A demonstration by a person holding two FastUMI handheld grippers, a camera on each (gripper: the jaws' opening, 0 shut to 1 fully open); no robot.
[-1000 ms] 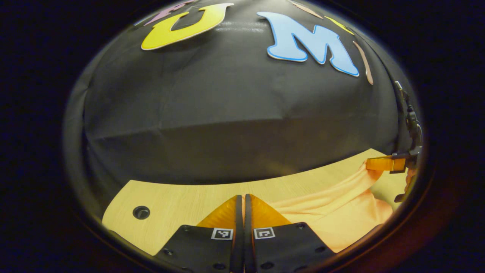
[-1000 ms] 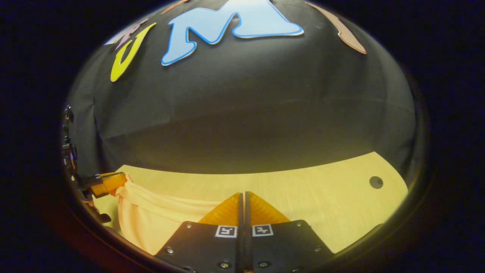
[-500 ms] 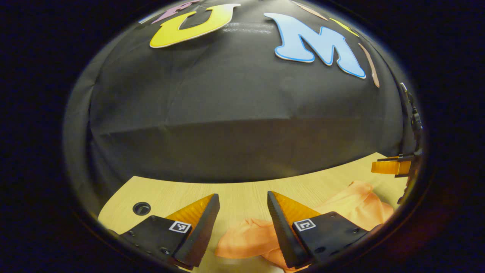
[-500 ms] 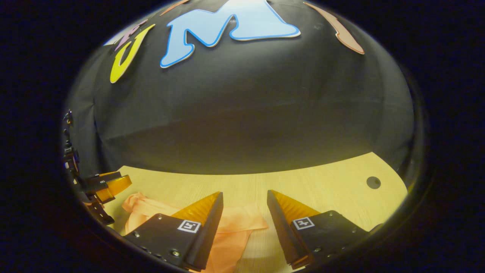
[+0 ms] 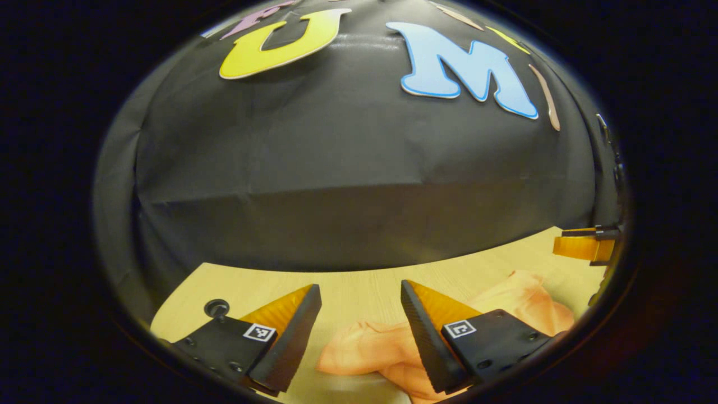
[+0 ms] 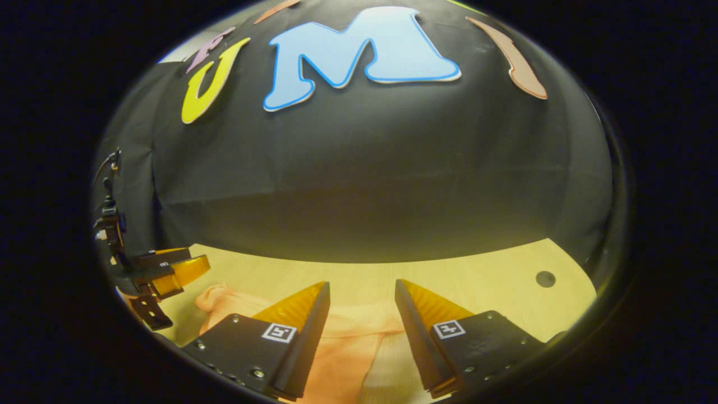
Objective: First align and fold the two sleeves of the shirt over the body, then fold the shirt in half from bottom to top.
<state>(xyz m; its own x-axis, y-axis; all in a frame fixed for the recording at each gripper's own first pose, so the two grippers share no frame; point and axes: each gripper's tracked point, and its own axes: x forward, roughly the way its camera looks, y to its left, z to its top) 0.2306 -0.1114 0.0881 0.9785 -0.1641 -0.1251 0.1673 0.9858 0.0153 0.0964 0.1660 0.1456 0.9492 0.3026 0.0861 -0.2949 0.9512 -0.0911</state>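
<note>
The orange shirt lies bunched on the tabletop, near both grippers. The left gripper and right gripper have jaws wide apart, holding nothing. Spread it flat before grabbing a sleeve.

No readable words, brands or numbers are appearing on anything apart from the wall. The sole signs are small square black-and-white coded markers, one sitting on each finger of the left tongs in the left gripper view and one on each finger of the right tongs in the right gripper view. Their patterns are carrying no legible characters.
</note>
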